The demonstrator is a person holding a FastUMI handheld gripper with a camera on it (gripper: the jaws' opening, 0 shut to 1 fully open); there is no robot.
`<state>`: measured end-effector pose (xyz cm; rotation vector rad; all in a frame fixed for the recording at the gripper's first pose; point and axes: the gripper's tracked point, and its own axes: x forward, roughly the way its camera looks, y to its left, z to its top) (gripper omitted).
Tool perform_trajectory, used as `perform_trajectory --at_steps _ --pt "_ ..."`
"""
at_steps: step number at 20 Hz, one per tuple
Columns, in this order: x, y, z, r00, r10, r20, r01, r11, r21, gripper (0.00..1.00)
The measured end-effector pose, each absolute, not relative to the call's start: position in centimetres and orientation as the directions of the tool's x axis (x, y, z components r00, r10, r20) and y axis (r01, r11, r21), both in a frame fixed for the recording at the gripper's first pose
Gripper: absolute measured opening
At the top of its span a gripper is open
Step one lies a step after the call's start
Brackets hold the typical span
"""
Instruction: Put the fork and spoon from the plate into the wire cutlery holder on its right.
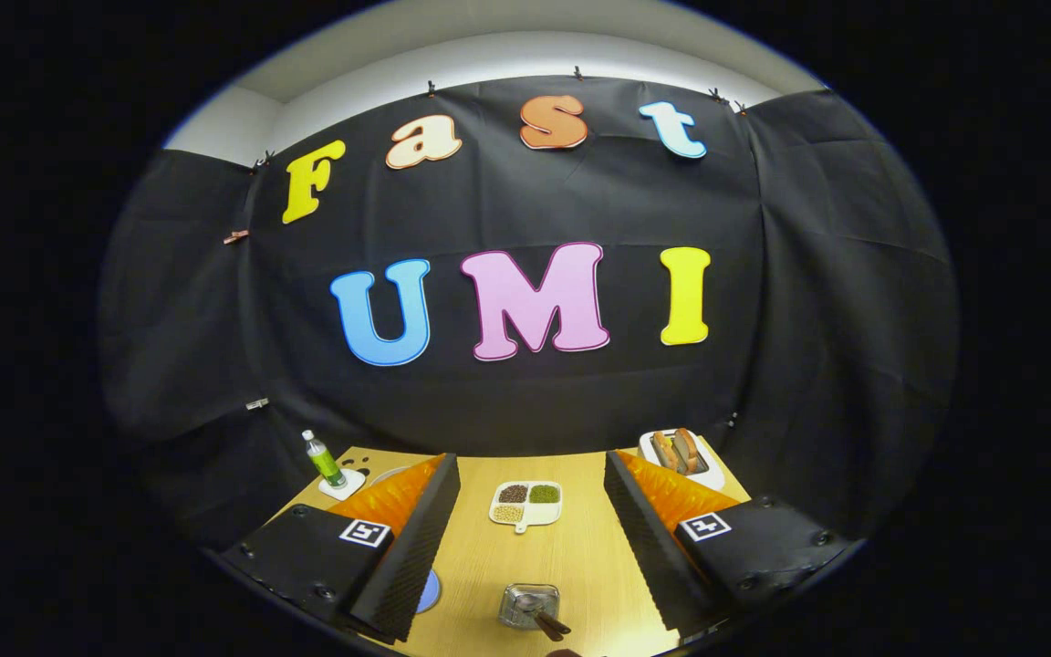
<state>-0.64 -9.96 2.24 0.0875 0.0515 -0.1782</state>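
The gripper (530,547) is held high above the table (571,566) with its fingers spread wide and nothing between them, a pose that suits looking the scene over or pulling clear rather than grasping. Nearest, below and between the fingers, the holder (530,604) is seen standing on the wood, with dark handles (550,624) leaning out of it toward the viewer; whether these are both the fork and the spoon cannot be told, but cutlery is judged to be stowed already. Just beside the left finger, a blue plate edge (430,591) is partly hidden behind that finger, and its contents cannot be made out. Farther on, a divided dish (525,504) of grains is set at mid-table. Beyond the fingers, a bottle (323,460) is placed on a coaster at the far left, and a tray of bread (681,453) at the far right, both well apart from the work area.
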Motion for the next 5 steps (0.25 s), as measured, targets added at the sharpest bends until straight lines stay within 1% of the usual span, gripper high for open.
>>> perform_trajectory --at_steps 2,5 --pt "-0.65 -10.96 2.57 0.978 -0.202 -0.049 0.206 0.975 0.088 0.99" --pt "-0.56 -11.26 2.63 0.977 -0.21 -0.047 0.214 0.973 0.083 0.99"
